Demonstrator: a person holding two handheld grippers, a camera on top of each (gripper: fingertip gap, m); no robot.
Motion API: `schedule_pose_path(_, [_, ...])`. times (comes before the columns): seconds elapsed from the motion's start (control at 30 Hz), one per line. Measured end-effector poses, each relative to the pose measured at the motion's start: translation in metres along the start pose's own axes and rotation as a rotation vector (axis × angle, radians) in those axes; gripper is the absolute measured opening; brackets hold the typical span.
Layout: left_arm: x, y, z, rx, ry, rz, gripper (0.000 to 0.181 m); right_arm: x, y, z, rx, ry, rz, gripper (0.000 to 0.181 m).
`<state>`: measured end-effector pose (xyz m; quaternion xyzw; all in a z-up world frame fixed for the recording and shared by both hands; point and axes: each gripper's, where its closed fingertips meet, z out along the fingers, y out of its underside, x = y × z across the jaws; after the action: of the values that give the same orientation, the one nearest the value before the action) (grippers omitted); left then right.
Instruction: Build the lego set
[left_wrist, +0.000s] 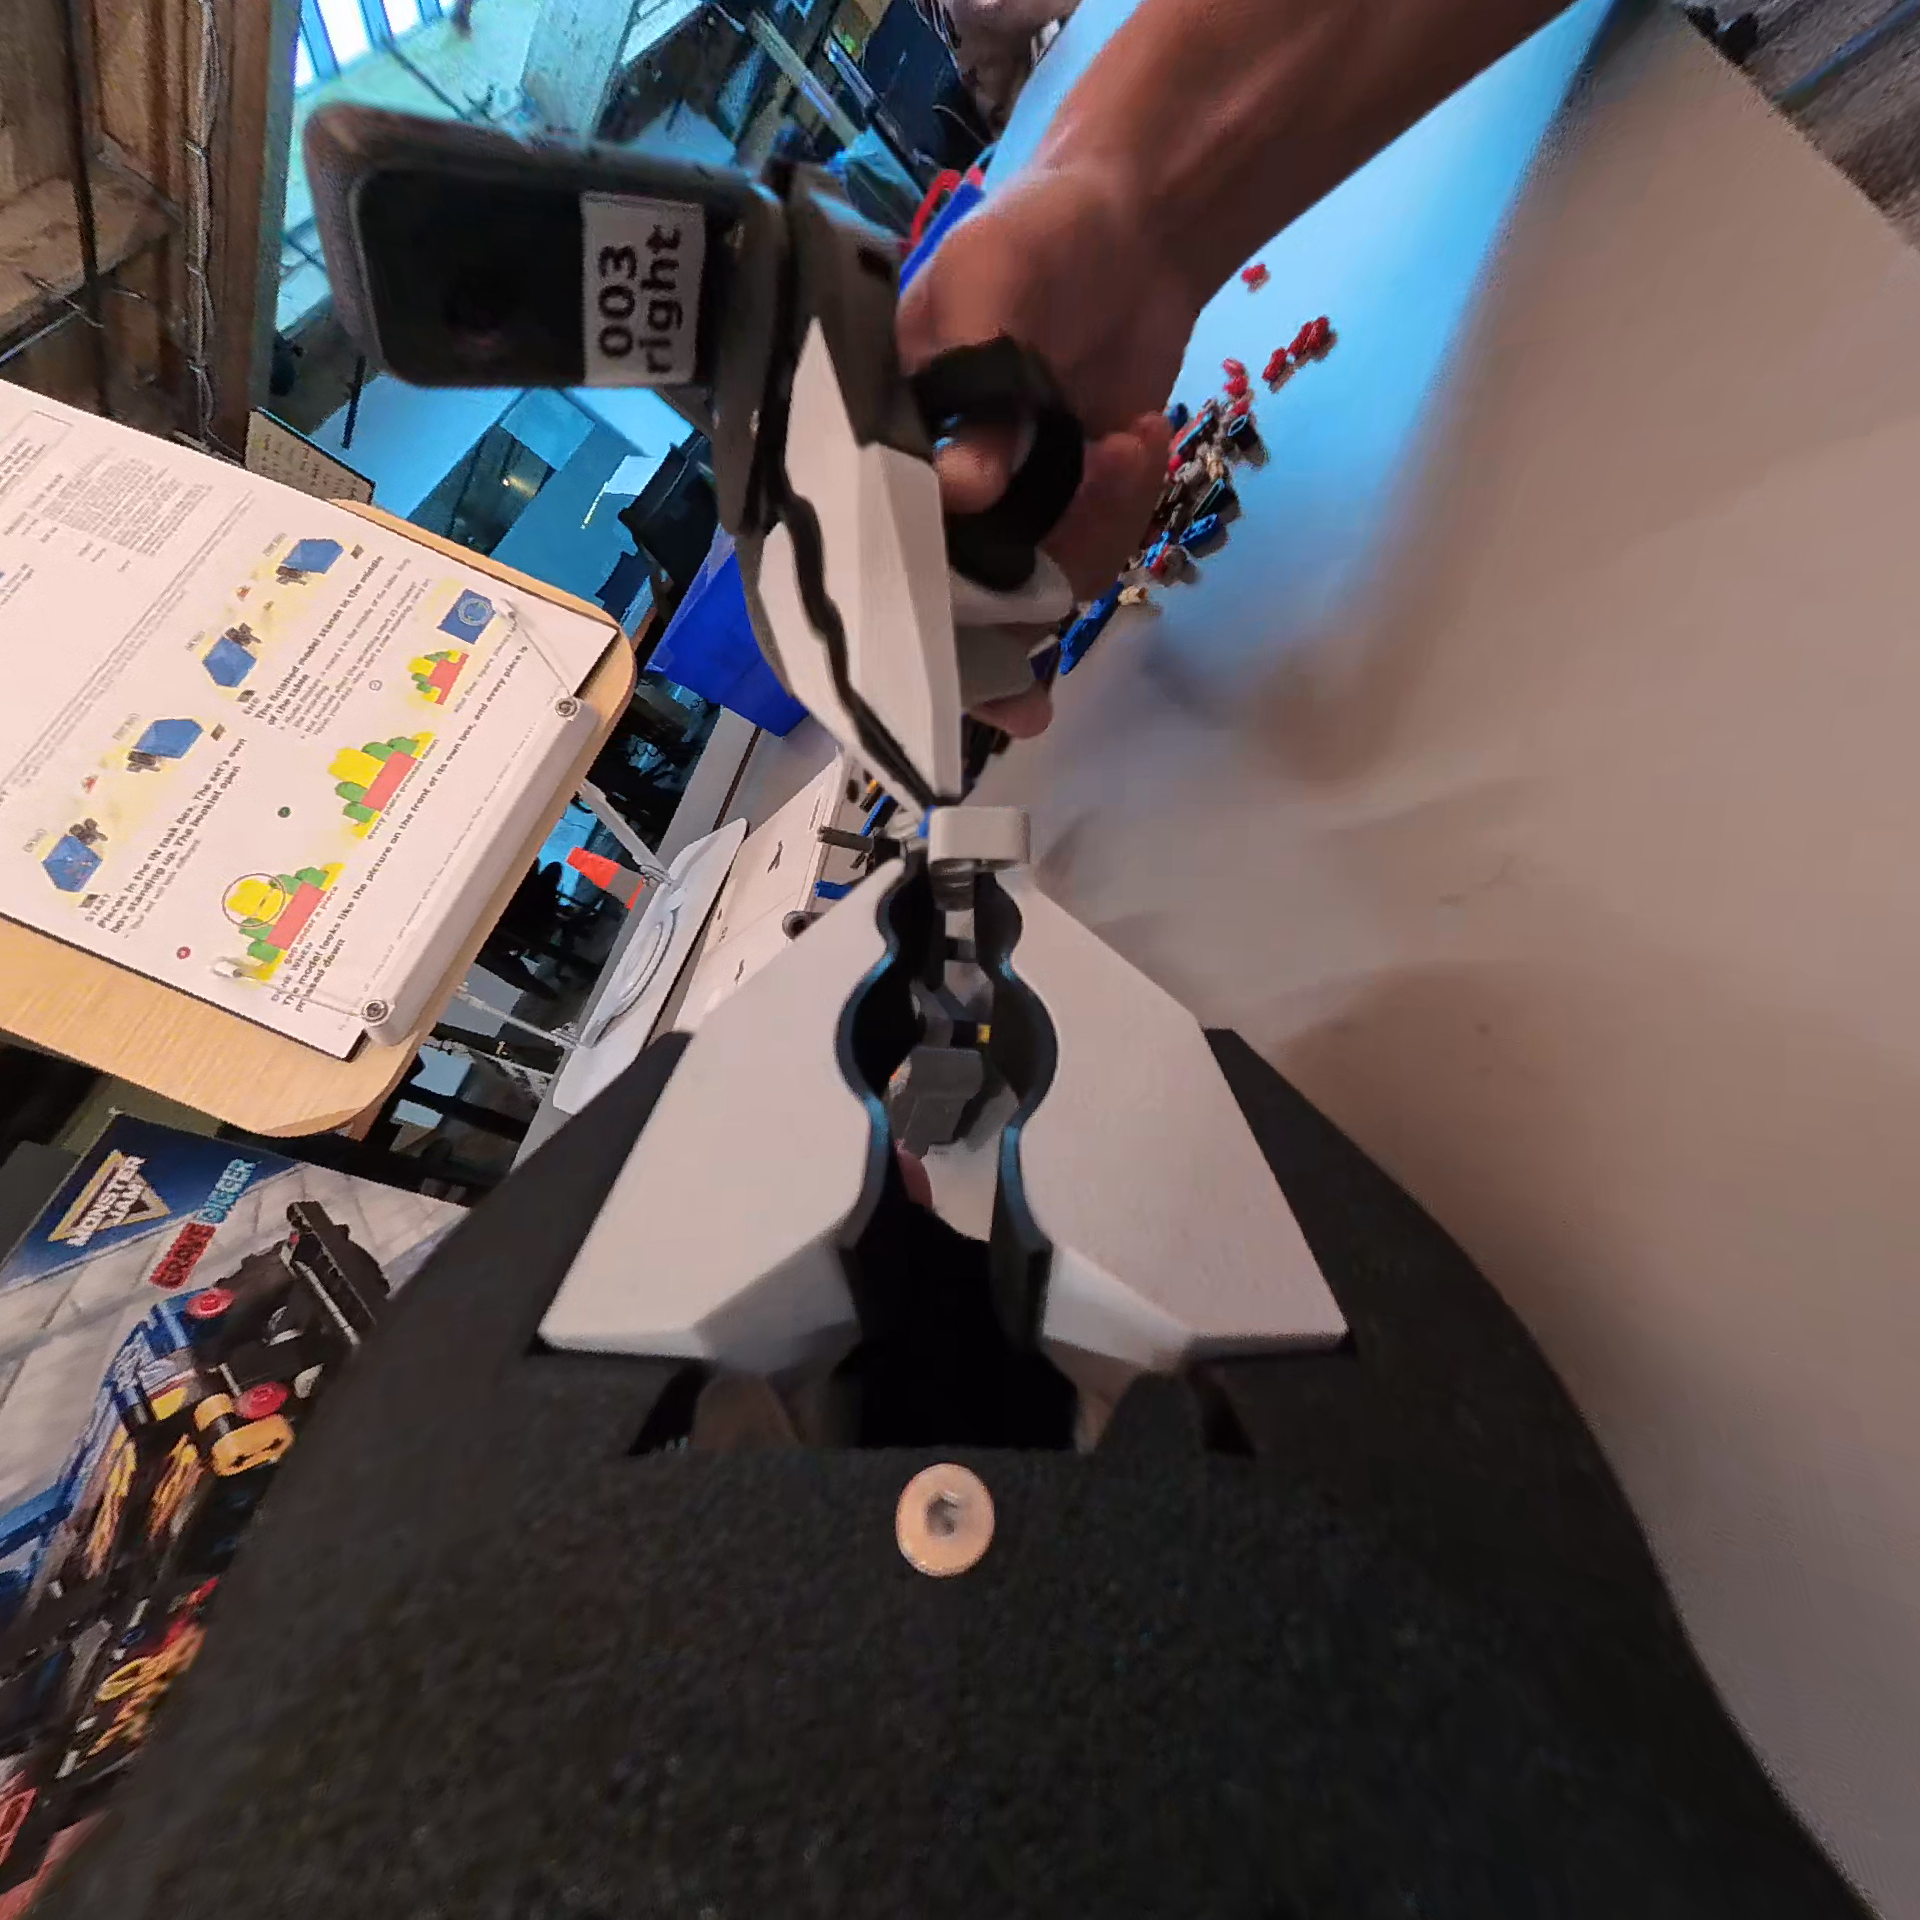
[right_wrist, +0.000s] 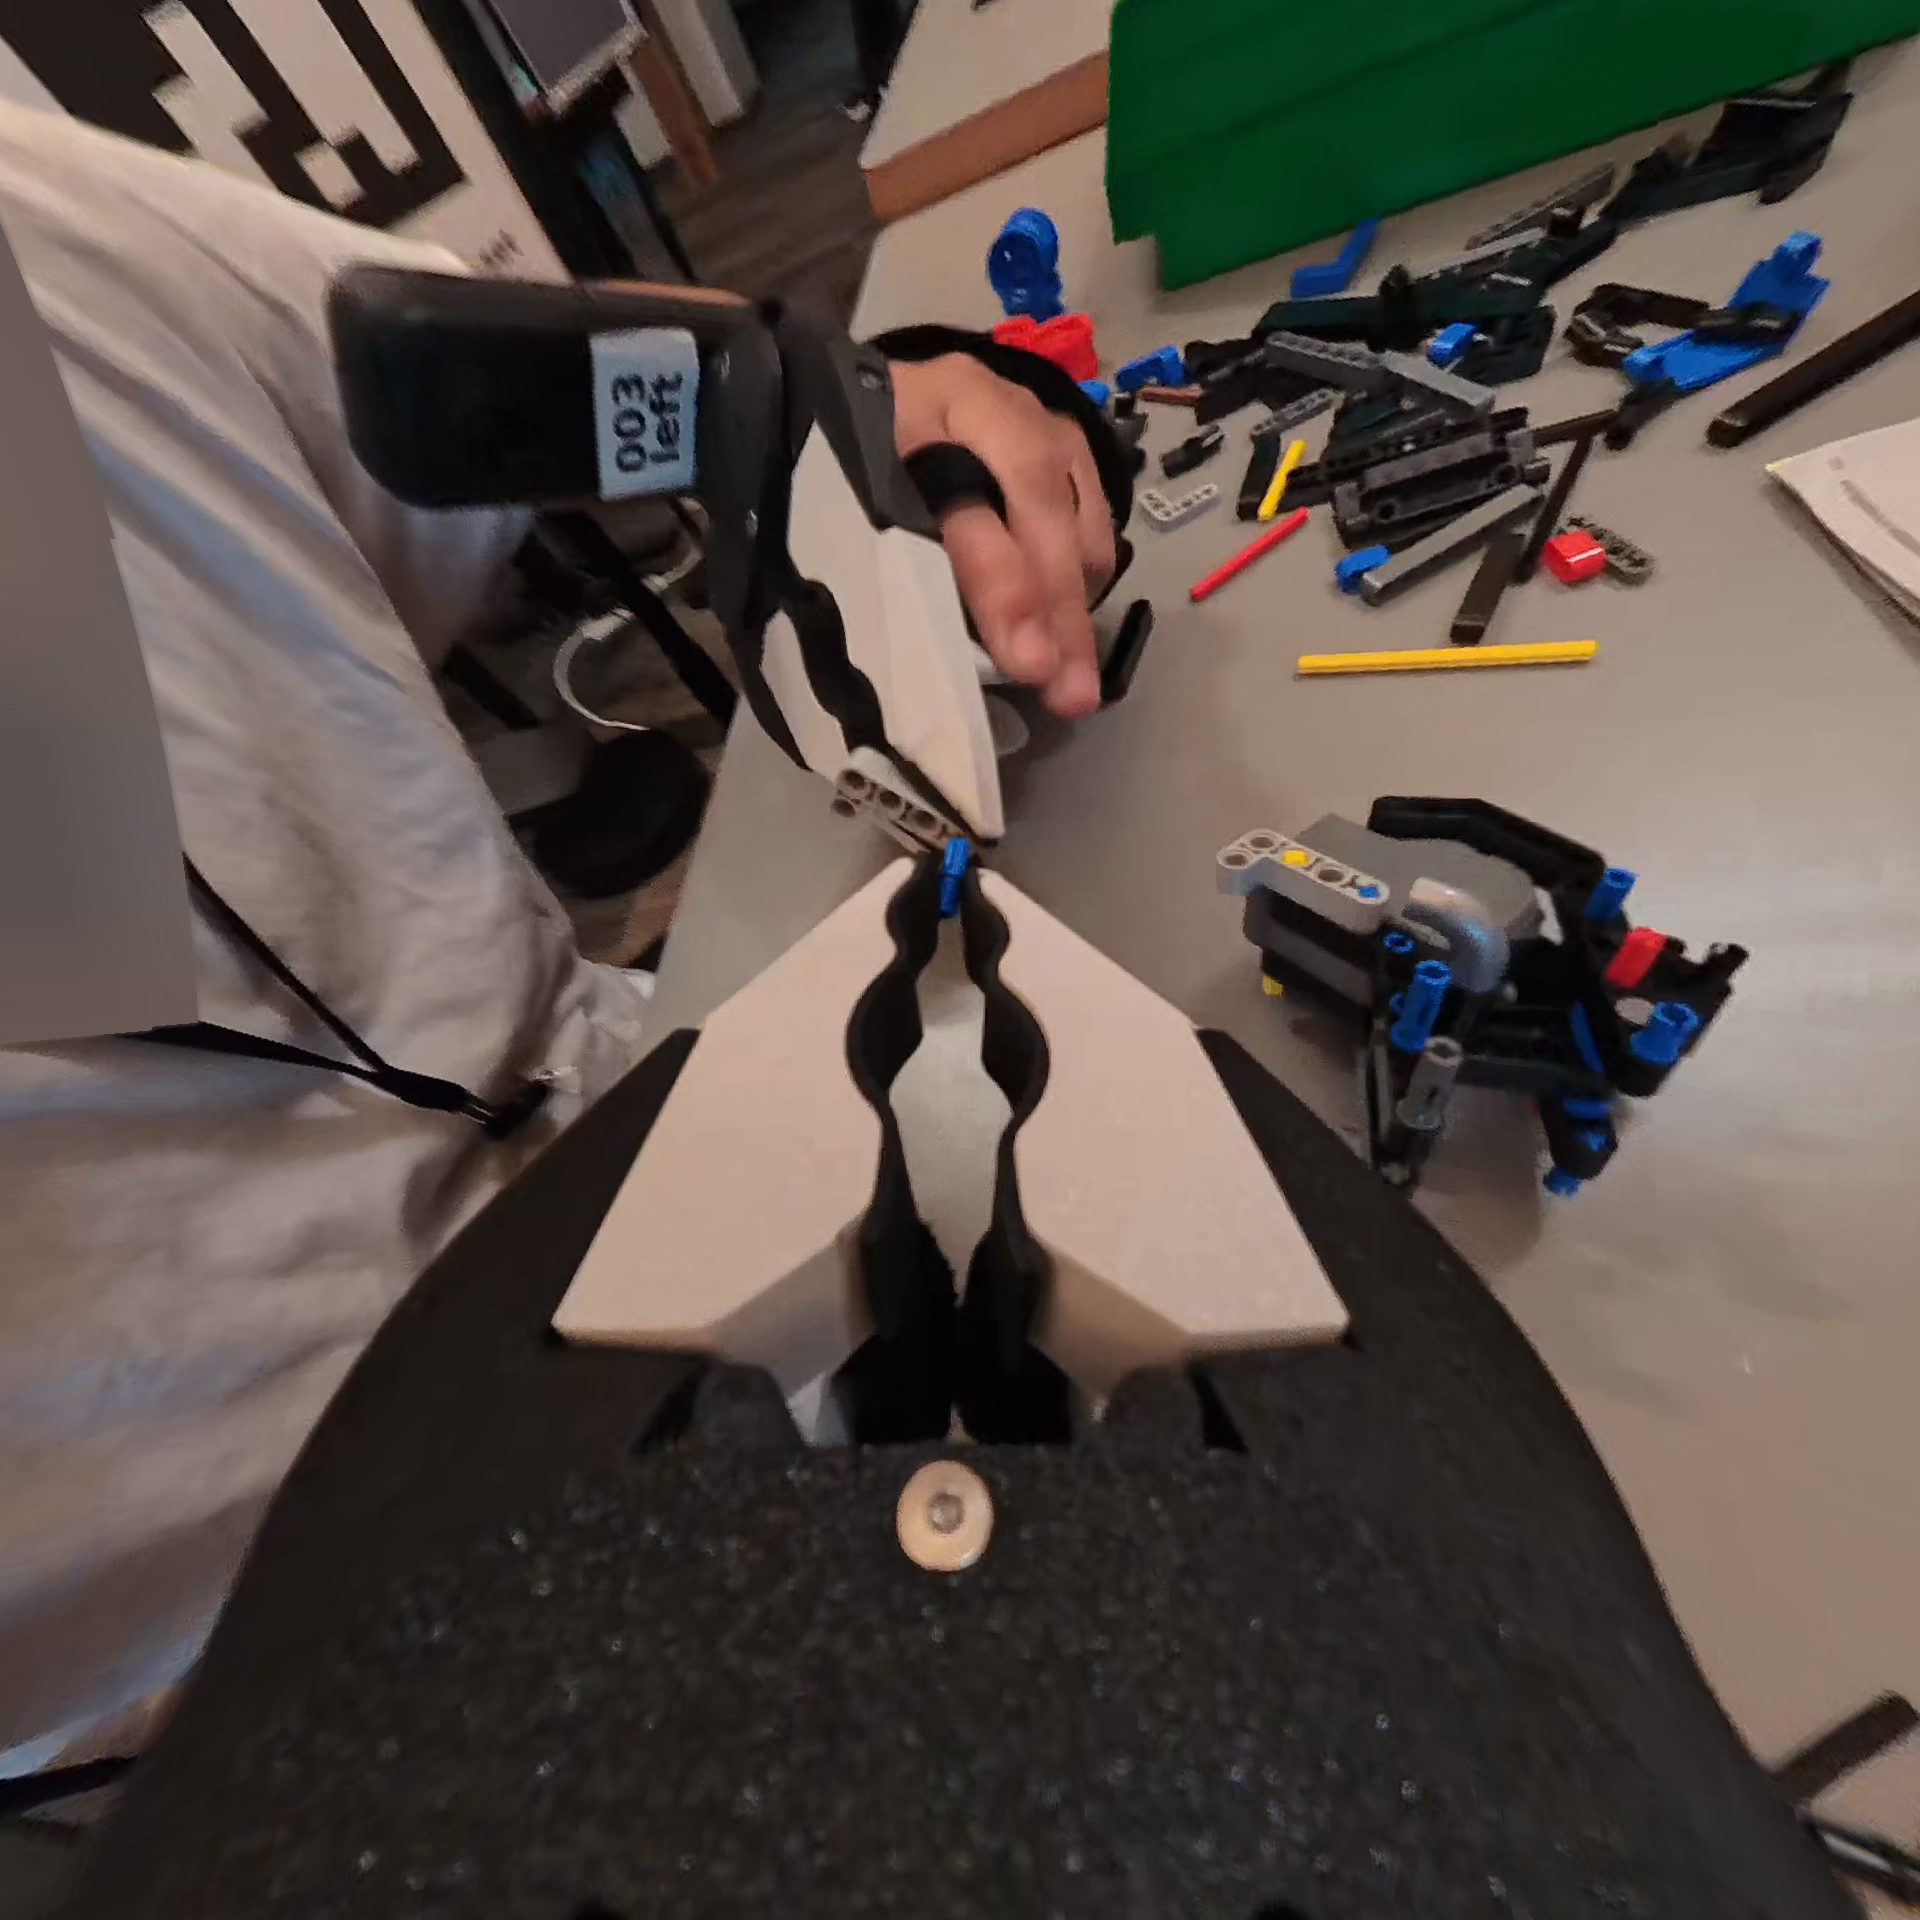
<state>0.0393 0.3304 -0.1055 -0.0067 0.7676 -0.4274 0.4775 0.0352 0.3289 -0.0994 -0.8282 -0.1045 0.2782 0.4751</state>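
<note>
Blue plastic, a short pin (right_wrist: 953, 876), sits pinched at the very tips of our right gripper (right_wrist: 951, 868), whose jaws are drawn in almost to touching around it. Just beyond that pin, our left gripper (right_wrist: 951, 816) is clamped on a light grey holed beam (right_wrist: 891, 798), with the beam's end jutting out to the left of its tips. From the pin, the beam lies straight ahead and a shade left, nearly touching; the pin's long axis points roughly at the beam's row of holes, so we judge the coming move is a short push into a hole, and lining pin to hole is what counts. Both tools meet tip to tip, neither clearly nearer.

To the right of the pin, well apart on the grey table (right_wrist: 1558, 1403), stands the part-built model (right_wrist: 1475, 977) in black, grey and blue. Farther off beyond it lies the heap of loose parts (right_wrist: 1434, 457), with a yellow axle (right_wrist: 1444, 657) between. Nothing stands between pin and beam. In the left wrist view an instruction sheet (left_wrist: 260, 707) rests on a wooden stand (left_wrist: 156, 1023) above the set's box (left_wrist: 156, 1403).
</note>
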Motion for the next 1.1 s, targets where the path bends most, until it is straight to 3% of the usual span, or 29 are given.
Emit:
schedule_pose_path(0.13, [0.001, 0.002, 0.002, -0.019, -0.002, 0.018, 0.005, -0.002, 0.000, 0.003, -0.003, -0.055, 0.032, 0.003])
schedule_pose_path(0.5, [0.008, 0.011, 0.005, -0.068, 0.015, 0.094, 0.005, 0.007, 0.015, 0.010, -0.114, 0.004, 0.055, 0.003])
schedule_pose_path(0.83, [0.008, 0.013, 0.004, -0.099, -0.052, 0.309, 0.005, 0.006, 0.017, 0.012, -0.185, -0.041, 0.277, 0.003])
schedule_pose_path(1.1, [0.010, 0.014, 0.004, -0.108, -0.067, 0.403, 0.005, 0.007, 0.019, 0.013, -0.221, 0.012, 0.175, 0.003])
